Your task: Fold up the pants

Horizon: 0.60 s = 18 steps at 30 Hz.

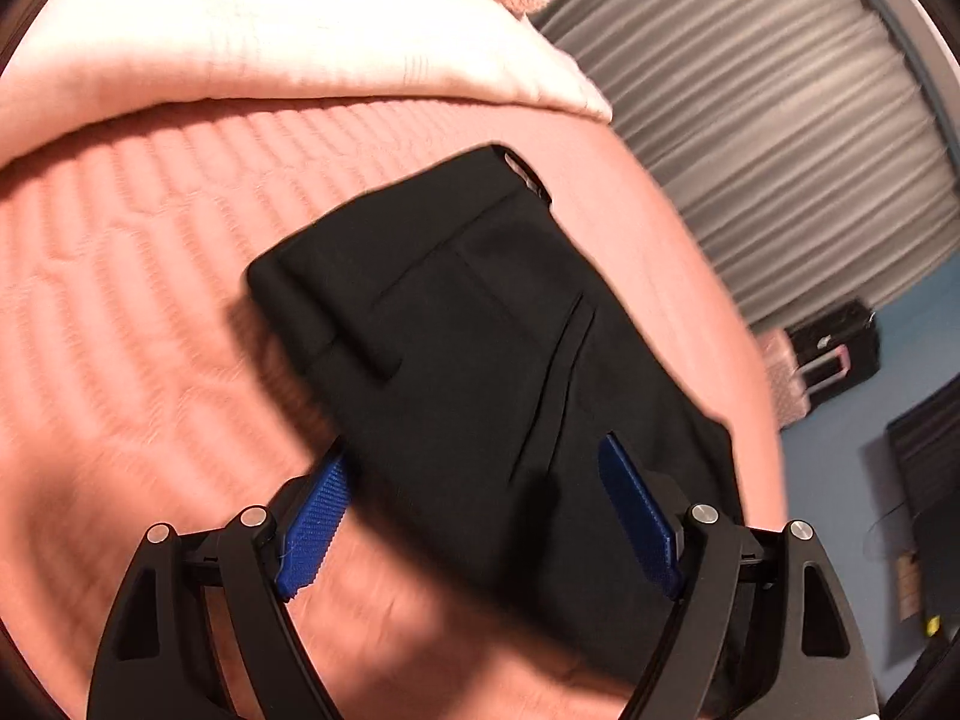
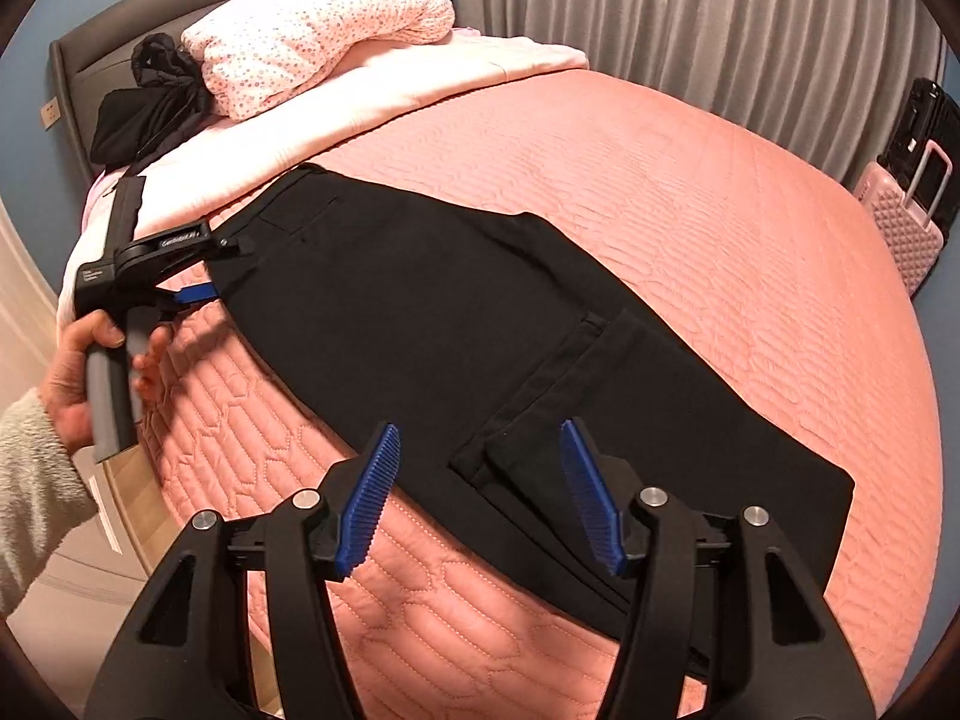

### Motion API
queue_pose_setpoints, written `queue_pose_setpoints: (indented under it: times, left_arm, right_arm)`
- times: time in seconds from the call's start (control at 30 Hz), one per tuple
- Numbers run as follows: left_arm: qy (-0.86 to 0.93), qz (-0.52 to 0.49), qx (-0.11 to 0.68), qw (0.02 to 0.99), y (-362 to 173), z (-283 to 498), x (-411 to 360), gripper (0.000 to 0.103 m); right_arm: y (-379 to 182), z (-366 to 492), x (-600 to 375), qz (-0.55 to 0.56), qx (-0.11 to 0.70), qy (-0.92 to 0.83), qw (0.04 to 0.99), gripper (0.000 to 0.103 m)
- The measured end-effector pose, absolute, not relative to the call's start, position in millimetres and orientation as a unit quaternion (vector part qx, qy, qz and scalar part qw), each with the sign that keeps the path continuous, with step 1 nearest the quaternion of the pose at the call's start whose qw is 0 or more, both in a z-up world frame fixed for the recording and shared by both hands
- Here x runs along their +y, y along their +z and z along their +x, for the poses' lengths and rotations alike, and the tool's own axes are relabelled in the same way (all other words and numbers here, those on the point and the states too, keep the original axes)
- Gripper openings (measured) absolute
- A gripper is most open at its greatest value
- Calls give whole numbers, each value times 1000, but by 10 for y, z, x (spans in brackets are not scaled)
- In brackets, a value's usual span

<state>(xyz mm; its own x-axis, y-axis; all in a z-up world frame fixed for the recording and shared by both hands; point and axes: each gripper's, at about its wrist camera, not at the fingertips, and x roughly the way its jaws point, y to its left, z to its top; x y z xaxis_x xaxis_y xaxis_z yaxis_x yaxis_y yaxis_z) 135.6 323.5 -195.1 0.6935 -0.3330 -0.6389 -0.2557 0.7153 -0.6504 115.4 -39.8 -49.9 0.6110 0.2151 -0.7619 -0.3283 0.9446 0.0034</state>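
1. 2 suitcases (image 2: 915, 192) — 1 black, 1 pink and ribbed — are seen beside pleated grey curtains (image 2: 690, 30); a dotted pillow (image 2: 312, 30) and dark clothing (image 2: 150, 108) are piled at the headboard.
2. Black pants (image 2: 456, 324) are laid flat across the quilted pink bedspread (image 2: 720, 210), folded lengthwise.
3. The left gripper (image 1: 486, 516) is held spread over the waistband end — nothing is pinched.
4. The right gripper (image 2: 480, 498) is likewise spread above the hems, its ridged blue pads (image 2: 369, 501) apart.

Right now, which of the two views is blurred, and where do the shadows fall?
Left wrist view: motion-blurred, the pants smeared, a dark shadow on the pink bedspread beside them. Right wrist view: sharp, quilting crisp, only a faint shadow under the left claw.
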Motion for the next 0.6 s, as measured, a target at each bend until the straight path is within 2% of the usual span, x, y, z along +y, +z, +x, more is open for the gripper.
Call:
queue_pose_setpoints:
  times: [0.2,0.27,0.3,0.47,0.6]
  left_arm:
    - [-29,-409,364,836,-1966,1818,3319,78]
    - [-14,-392,358,847,-1849,1868,3297,45]
    - [-7,-369,362,856,-1758,1880,3257,17]
    - [-36,-119,332,935,-807,1722,2301,15]
    - [-149,2,295,944,-162,1441,1089,15]
  right_arm:
    - [-478,1116,-540,-60,419,135,896,55]
    - [-477,1098,-662,-45,422,125,897,55]
    - [-477,1087,-724,-37,424,120,897,55]
    - [-465,964,-1185,-11,422,72,904,55]
    - [-448,837,-1743,45,421,24,905,55]
